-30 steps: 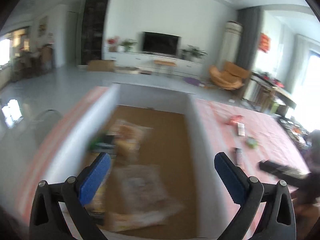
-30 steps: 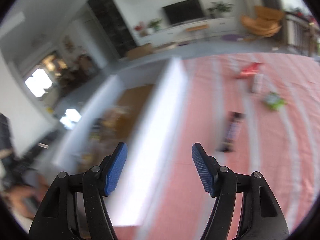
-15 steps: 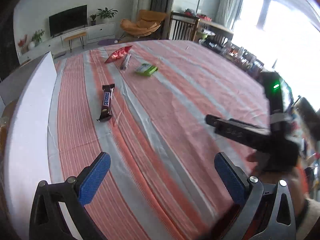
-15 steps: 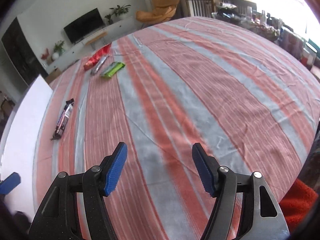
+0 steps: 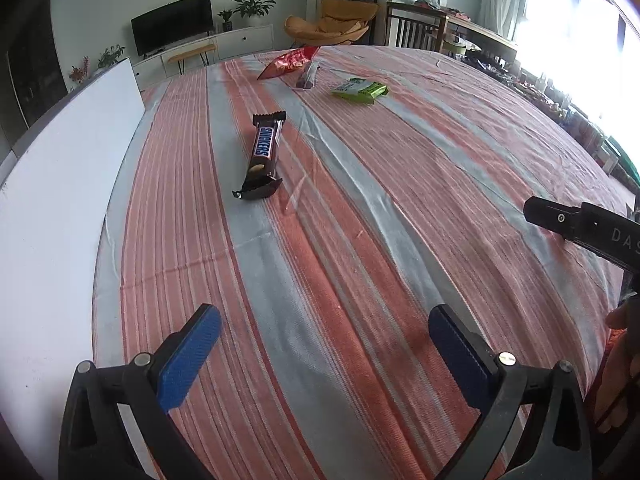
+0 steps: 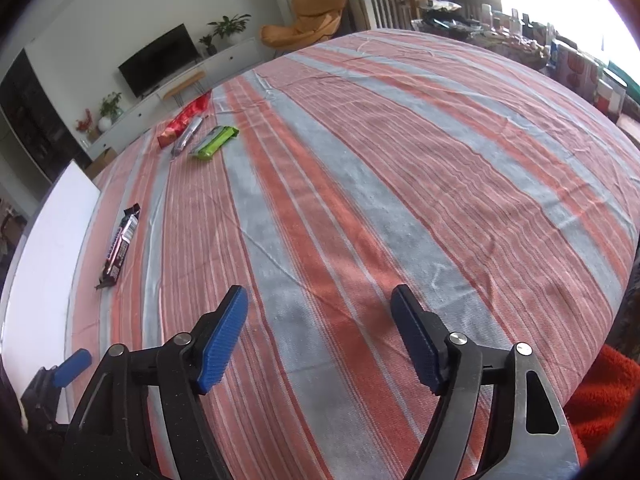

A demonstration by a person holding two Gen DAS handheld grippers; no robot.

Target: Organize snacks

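Left gripper (image 5: 324, 336) fingers wide and empty; right gripper (image 6: 320, 320) opening, empty; Snickers bar (image 5: 265, 151) upper centre on the tabletop (image 5: 440, 200).

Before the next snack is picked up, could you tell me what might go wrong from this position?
Both grippers are empty; the right gripper's jaws are opening over bare striped tablecloth.
1. The Snickers bar lies flat, so pads may scrape and bunch the cloth rather than get under it.
2. The red packet, the silver-purple bar and the green bar lie close together; a wide grab may nudge a neighbour.
3. The left gripper and the right work near each other and could collide.
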